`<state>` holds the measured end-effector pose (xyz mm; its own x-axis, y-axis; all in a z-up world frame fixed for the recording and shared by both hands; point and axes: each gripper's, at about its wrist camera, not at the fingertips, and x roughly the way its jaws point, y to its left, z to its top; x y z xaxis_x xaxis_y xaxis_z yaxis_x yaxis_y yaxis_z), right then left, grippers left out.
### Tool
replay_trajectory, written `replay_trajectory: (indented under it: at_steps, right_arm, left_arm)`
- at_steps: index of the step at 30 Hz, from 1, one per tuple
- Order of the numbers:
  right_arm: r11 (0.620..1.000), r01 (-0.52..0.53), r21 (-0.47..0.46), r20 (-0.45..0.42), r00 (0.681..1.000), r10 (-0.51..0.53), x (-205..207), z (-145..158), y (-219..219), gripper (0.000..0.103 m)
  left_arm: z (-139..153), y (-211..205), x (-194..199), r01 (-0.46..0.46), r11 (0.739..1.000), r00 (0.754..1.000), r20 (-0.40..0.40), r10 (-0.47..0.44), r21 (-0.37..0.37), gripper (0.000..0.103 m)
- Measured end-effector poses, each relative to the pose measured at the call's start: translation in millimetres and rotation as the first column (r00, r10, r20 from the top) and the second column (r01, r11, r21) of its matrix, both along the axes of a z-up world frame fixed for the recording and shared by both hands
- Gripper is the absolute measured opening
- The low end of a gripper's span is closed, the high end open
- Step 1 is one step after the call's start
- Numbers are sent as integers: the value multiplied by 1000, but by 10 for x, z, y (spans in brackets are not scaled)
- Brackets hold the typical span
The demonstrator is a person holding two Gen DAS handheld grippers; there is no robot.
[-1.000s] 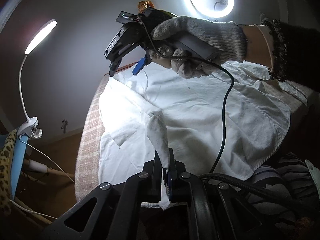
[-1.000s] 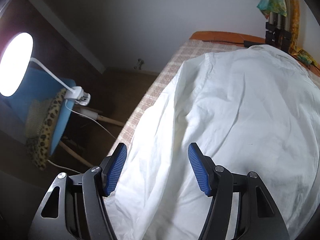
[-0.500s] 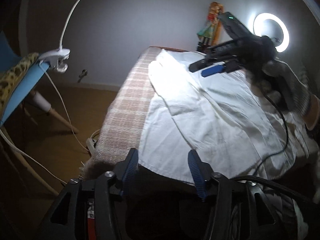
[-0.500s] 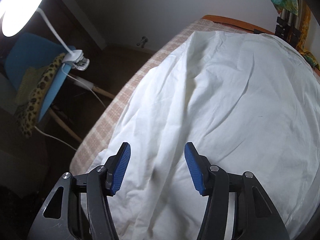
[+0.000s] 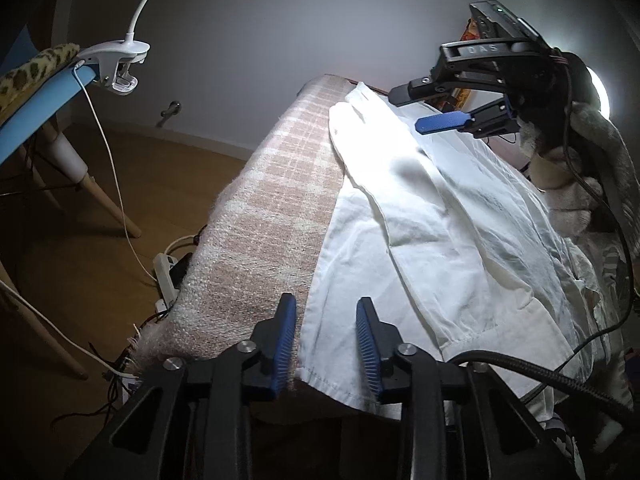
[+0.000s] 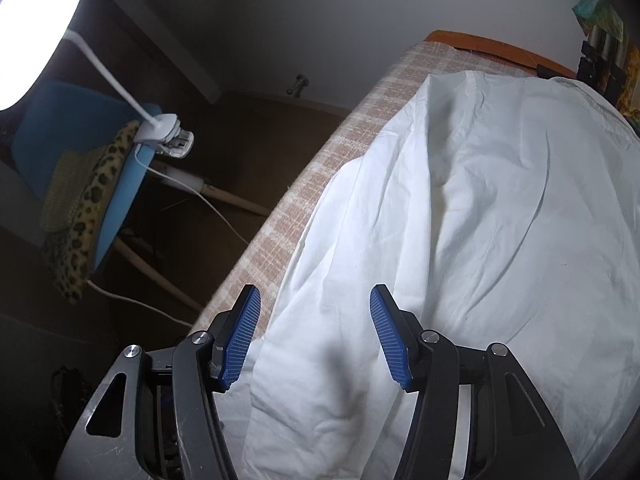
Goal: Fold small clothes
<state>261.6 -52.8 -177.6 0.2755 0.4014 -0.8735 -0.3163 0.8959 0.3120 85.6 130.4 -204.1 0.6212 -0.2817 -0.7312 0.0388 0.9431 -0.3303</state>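
White shirt (image 5: 452,240) lies spread on the checked blanket (image 5: 256,240), one long fold already laid along its blanket-side edge. Left gripper (image 5: 326,340) hangs over the near hem, jaws having just been closing but parted, hem between them, pads not pressing. Right gripper (image 6: 316,336) hovers over the far part of the same edge, jaws apart, nothing held. Risks, as I judge them: the left may pinch only the top layer, or catch blanket along with hem, and drag both. If the hands lift unevenly, the fold skews. Cable (image 5: 532,372) trails across the cloth and could snag it.
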Motion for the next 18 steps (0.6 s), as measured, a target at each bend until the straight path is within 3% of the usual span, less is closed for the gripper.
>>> replay_trajectory:
  at_steps: [2, 4, 7, 11, 13, 15, 16, 18]
  right_arm:
    - [1000, 25, -10, -12, 1000, -25, 103, -29, 23, 57]
    - [999, 41, -20, -27, 999, -42, 191, -60, 52, 57]
    - [998, 46, -48, -59, 997, -49, 297, -108, 144, 57]
    - [992, -24, -121, -128, 992, 9, 339, -73, 285, 57]
    - [991, -46, -123, -185, 982, 23, 332, 21, 296, 57]
    - [988, -78, -130, -171, 984, 55, 305, 198, 331, 59]
    - [985, -94, -145, -144, 987, 73, 295, 279, 362, 69]
    - [982, -97, -161, -98, 992, 82, 328, 343, 391, 74]
  left_arm:
    - [-8, -38, 2, 21, 1000, 1000, 4, -21, -9, 7]
    - [2, -73, -10, 41, 998, 999, 10, -40, -37, 0]
    - [115, -104, -86, 62, 994, 997, 45, -58, -93, 0]
    - [301, -136, -157, 92, 992, 992, 94, -84, -81, 0]
    - [344, -106, -164, 96, 989, 991, 100, -85, -109, 0]
    - [373, -92, -168, 98, 986, 991, 105, -84, -136, 0]
    - [390, -99, -172, 100, 984, 990, 110, -85, -146, 0]
    - [413, -140, -167, 110, 980, 989, 118, -91, -164, 0]
